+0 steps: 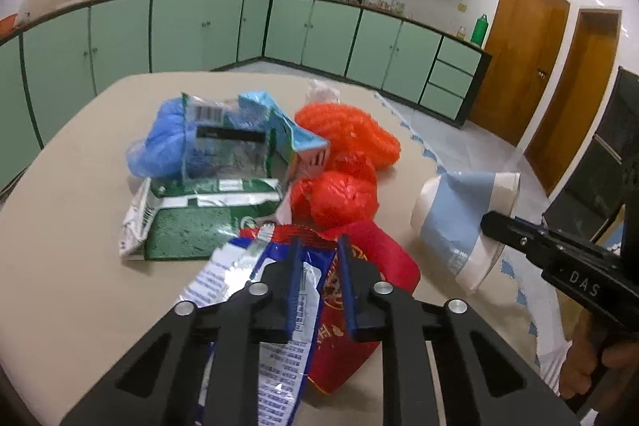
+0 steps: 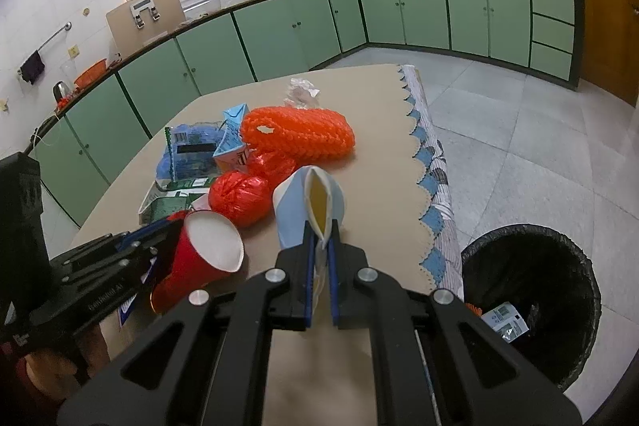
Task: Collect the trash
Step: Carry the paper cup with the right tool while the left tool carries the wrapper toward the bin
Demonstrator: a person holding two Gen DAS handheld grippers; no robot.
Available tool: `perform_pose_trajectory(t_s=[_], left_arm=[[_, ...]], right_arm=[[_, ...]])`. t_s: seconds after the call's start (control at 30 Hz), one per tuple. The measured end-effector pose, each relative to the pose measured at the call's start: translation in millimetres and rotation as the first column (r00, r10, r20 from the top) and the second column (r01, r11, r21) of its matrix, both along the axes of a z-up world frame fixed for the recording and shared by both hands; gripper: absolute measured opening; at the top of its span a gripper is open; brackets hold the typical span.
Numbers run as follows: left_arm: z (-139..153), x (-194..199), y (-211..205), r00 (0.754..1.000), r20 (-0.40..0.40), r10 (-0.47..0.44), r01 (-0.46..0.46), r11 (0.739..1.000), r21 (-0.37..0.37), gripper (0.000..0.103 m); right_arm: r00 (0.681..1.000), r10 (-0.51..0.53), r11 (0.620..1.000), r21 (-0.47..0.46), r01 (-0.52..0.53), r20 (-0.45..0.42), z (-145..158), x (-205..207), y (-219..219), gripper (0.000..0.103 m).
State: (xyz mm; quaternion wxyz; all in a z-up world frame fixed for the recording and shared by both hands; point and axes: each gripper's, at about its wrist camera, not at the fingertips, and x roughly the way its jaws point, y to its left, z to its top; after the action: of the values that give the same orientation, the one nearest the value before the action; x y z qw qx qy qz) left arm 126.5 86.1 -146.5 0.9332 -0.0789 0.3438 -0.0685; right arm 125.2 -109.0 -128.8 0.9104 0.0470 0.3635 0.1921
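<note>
My right gripper (image 2: 319, 230) is shut on the squashed rim of a blue-and-white paper cup (image 2: 309, 204), holding it above the table; the cup also shows in the left wrist view (image 1: 463, 218) with the right gripper (image 1: 489, 222) on its rim. My left gripper (image 1: 319, 246) is shut on a red paper cup (image 1: 351, 310) and a white-and-blue snack wrapper (image 1: 275, 346); the red cup's open mouth shows in the right wrist view (image 2: 207, 250) beside the left gripper (image 2: 159, 226). More trash lies on the tan table (image 2: 379, 166).
On the table lie an orange net bag (image 2: 297, 134), red plastic balls (image 2: 239, 196), a blue carton (image 1: 287, 134), green packets (image 1: 199, 218), a blue bag (image 1: 163, 138) and a clear wrapper (image 2: 301, 92). A black-lined bin (image 2: 527, 306) stands on the floor right of the table.
</note>
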Motion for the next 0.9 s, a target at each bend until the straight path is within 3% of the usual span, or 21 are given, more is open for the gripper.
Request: perform_pose_trajectory(t_s=[0.4,0.5,0.53,0.9], left_arm=[[40,-16,5,0.994,0.105,0.019,-0.018,1.000,-0.009,0.013],[56,-18,0,0.990,0.142,0.003,-0.003,1.000,-0.004,0.011],[60,-19,-2,0.988,0.151,-0.004,0.004,1.000,0.000,0.006],[81,-19,-39,0.974,0.212,-0.080,0.082,0.997,0.002,0.005]], right_arm=[[0.997,0.001,0.999,0.033,-0.004,0.079,39,-13,-4,0.005],[0.995,-0.005,0.999,0.049,-0.001,0.103,51,-17,-10,0.005],[0.994,-0.010,0.999,0.054,0.004,0.112,55,-19,-13,0.005],[0.984,-0.074,0.996,0.057,0.066,0.162,74,-36,-43,0.005]])
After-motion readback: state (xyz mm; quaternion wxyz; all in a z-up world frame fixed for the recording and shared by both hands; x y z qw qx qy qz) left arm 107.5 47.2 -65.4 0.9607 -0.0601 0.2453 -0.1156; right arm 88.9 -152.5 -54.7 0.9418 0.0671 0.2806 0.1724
